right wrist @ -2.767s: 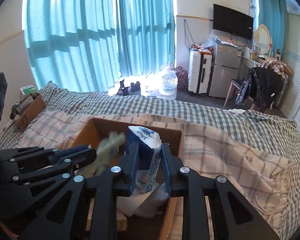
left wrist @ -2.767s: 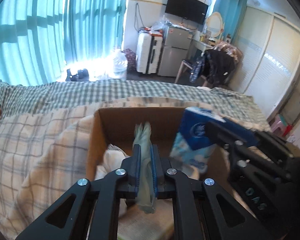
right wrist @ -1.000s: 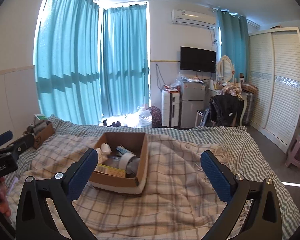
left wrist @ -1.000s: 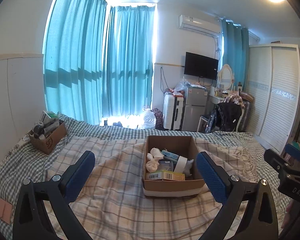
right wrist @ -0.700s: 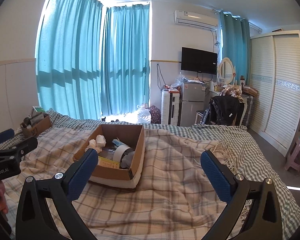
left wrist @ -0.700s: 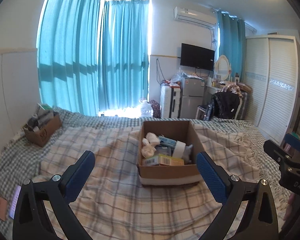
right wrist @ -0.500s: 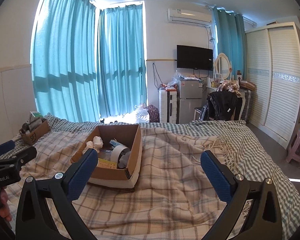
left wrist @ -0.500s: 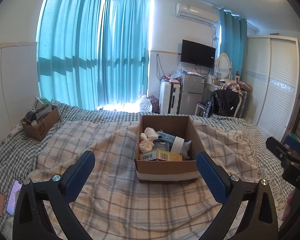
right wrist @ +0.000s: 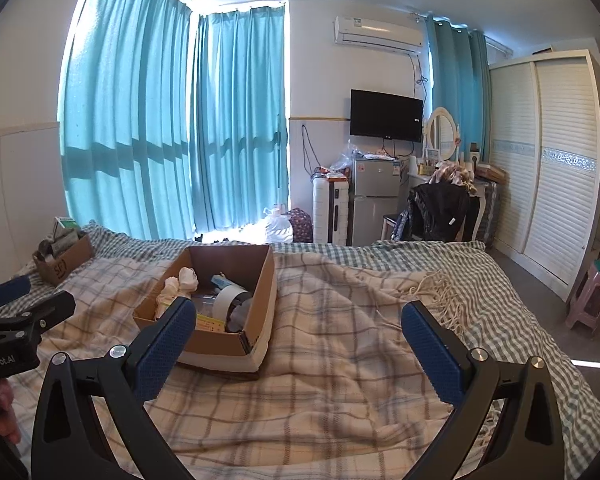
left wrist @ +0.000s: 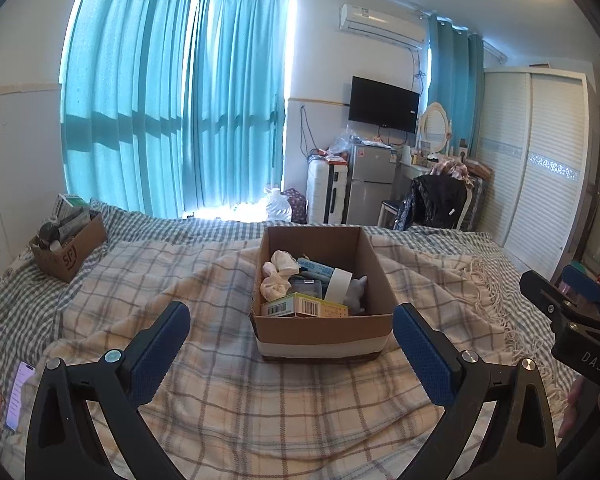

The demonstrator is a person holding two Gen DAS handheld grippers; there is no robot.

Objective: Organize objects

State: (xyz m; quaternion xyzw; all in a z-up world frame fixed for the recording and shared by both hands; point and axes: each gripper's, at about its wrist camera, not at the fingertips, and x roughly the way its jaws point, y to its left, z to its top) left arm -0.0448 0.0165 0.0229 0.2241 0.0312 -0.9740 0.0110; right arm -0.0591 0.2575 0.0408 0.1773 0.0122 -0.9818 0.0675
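Observation:
An open cardboard box stands on the plaid blanket on the bed, also seen in the right wrist view. It holds white socks, a tape roll, a blue pack, a grey item and a yellow-green carton. My left gripper is wide open and empty, held back from the box's near side. My right gripper is wide open and empty, to the right of the box over the blanket. Each gripper shows at the other view's edge.
A second, smaller cardboard box full of items sits at the bed's far left. A phone lies at the left edge. Beyond the bed are curtains, a fridge, a chair with a black jacket, a wardrobe and a pink stool.
Both grippers let go of the items into the box, opened wide and pulled back from it. Over the last second the views only shift slightly.

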